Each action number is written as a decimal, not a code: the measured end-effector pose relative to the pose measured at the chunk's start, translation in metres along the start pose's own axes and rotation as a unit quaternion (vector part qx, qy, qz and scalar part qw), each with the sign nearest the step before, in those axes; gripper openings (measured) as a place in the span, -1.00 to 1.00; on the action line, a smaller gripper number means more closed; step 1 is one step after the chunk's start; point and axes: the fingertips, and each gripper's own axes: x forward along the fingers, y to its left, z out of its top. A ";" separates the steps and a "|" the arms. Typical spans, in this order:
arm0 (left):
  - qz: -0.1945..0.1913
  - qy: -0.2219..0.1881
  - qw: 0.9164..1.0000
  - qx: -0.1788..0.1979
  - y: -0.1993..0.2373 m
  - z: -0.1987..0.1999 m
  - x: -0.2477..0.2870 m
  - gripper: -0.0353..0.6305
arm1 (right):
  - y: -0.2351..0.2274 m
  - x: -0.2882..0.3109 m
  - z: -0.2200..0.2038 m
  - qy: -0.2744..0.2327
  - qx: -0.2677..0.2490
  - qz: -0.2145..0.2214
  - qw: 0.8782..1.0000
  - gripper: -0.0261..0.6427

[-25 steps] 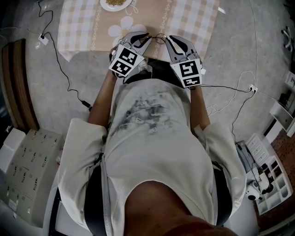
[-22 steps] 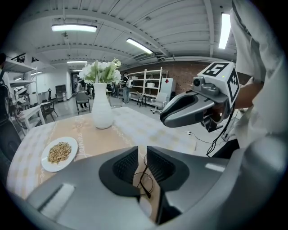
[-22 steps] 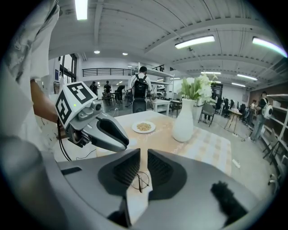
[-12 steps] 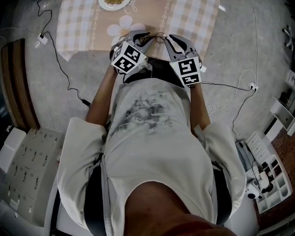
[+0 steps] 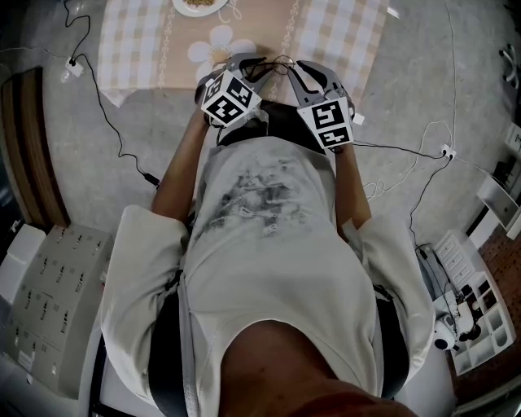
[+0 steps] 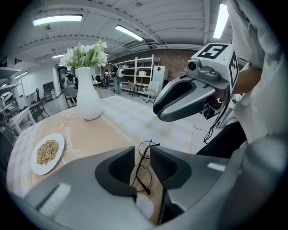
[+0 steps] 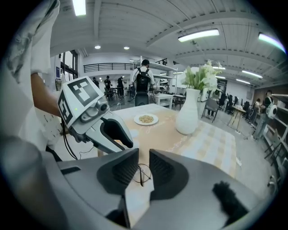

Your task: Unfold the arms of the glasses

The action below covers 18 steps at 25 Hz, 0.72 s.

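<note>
The jaws of the left gripper have just been opened wider, so that the glasses are now seen between pads that are no longer pressed on them. This gripper has also been carried a little toward the table and slightly rolled, its marker cube being shifted up and to the right in the head view. The jaws of the right gripper have likewise just been parted further, the glasses being seen in the gap near their tips.
</note>
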 end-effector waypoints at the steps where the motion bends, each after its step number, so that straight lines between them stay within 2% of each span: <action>1: -0.001 0.002 1.000 0.001 0.000 -0.001 0.001 -0.54 | 0.000 0.000 -0.001 0.002 0.000 0.001 1.000 -0.69; 18: -0.024 0.034 0.999 0.020 -0.001 -0.007 0.019 -0.51 | -0.001 0.008 -0.015 0.027 -0.011 0.008 1.000 -0.63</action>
